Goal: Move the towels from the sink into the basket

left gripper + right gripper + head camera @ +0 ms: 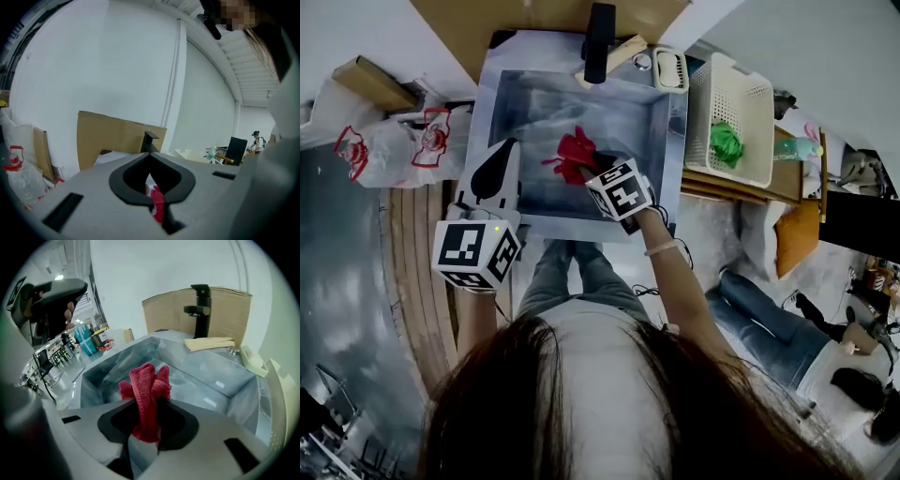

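Observation:
A red towel (575, 153) hangs above the steel sink (511, 112), bunched upright between the jaws of my right gripper (589, 171). In the right gripper view the towel (146, 392) fills the gap of that gripper (143, 401), and both pads press on it. My left gripper (510, 146) hovers over the sink's left rim, jaw tips together and nothing held. In the left gripper view its tips (150, 154) meet, and a bit of red towel (158, 205) shows beyond them. The white basket (748, 94) to the right of the sink holds a green towel (727, 143).
A black faucet (598, 39) stands at the sink's back edge, with cardboard (487, 19) behind it. A white dish (670, 68) sits by the faucet. A plastic bag with red print (394, 145) lies at the left. A person's legs (769, 323) are on the floor at the right.

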The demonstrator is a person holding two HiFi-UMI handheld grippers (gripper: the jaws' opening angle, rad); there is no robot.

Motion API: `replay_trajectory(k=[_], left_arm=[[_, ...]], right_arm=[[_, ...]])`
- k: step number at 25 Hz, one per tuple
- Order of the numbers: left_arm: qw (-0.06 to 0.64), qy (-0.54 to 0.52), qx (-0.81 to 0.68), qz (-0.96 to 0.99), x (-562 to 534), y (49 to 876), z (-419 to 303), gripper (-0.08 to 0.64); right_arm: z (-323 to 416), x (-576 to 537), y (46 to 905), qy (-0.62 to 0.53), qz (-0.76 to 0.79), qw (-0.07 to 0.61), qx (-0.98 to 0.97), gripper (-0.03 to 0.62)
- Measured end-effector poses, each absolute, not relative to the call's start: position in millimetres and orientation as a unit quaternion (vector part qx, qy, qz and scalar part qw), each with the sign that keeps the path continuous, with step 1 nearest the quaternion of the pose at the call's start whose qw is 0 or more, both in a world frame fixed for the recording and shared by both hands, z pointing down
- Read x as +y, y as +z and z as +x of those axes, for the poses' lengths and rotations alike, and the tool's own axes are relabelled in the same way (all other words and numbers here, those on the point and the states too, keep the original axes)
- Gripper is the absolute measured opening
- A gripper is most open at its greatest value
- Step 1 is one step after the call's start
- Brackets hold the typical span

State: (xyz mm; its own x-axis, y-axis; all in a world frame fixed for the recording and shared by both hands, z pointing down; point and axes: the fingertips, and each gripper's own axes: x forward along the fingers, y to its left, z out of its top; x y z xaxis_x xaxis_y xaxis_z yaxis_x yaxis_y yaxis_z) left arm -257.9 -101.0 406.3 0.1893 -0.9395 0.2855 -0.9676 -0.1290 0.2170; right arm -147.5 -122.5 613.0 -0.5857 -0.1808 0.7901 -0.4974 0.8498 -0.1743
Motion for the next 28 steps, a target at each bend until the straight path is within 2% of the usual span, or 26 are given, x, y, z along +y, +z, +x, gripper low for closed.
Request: replay_trajectory(k=[28], left_arm=[[0.136, 0.051, -0.491, 0.859, -128.0, 370.4, -170.1, 0.008]], right_arm=[[-66.6, -133.2, 525.9, 0.292, 0.387, 0.223, -0.846, 0.128]])
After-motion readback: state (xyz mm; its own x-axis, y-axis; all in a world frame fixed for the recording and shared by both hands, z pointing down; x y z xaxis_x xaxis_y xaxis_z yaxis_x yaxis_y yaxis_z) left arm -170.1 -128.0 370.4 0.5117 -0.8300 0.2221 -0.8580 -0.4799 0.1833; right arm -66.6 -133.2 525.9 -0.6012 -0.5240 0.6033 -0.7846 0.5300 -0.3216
